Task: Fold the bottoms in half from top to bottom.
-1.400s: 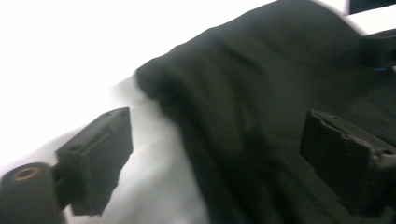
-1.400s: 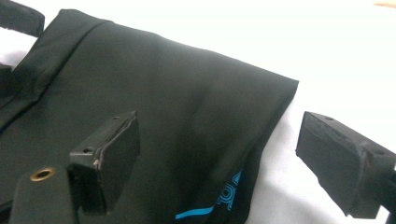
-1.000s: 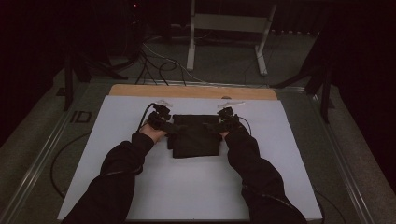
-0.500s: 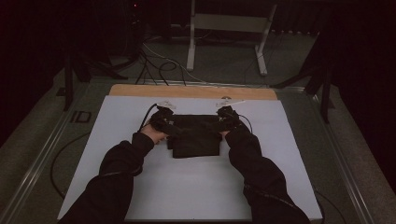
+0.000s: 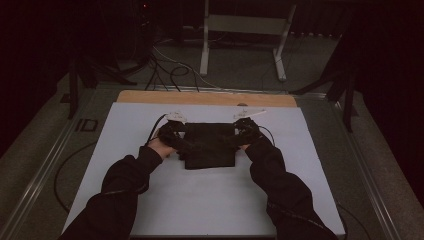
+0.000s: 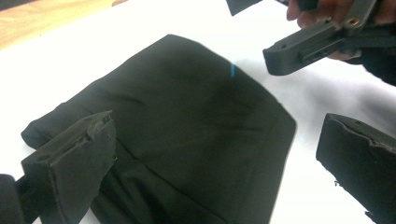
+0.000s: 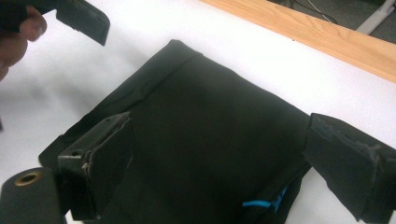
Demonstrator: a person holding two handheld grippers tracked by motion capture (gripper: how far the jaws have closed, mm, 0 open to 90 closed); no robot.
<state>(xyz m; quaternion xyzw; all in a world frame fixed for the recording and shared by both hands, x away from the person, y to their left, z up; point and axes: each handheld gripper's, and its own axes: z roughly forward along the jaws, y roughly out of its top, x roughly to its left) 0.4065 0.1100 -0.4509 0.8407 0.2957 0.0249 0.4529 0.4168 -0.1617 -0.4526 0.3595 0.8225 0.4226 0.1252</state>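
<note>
Inspector: Start with the largest item. The bench (image 5: 210, 210) carries a white top with a wooden strip (image 5: 205, 98) along its far edge. What lies on it?

Assessor: One folded black cloth (image 5: 210, 145), flat on the white top, toward the far middle and short of the wooden strip.

Inspector: Handling properties?

Assessor: Judged soft, light and limp. It shows layered folds and a thicker seam at one end, with a small blue tag (image 7: 261, 204) at an edge. It should not slip on the pads, but a single layer would likely peel away from the stack. Best hold is judged to be at the side edges, through all layers, one gripper per side.

Inspector: Position of the grippers?

Assessor: The left gripper (image 5: 176, 136) sits at the cloth's left edge and the right gripper (image 5: 246, 131) at its right edge, both low over the bench, forearms converging from the near side.

Inspector: State of the fingers?

Assessor: Released on both. In each gripper view the two fingers (image 6: 74, 163) stand wide apart, straddling the cloth and clamping nothing.
</note>
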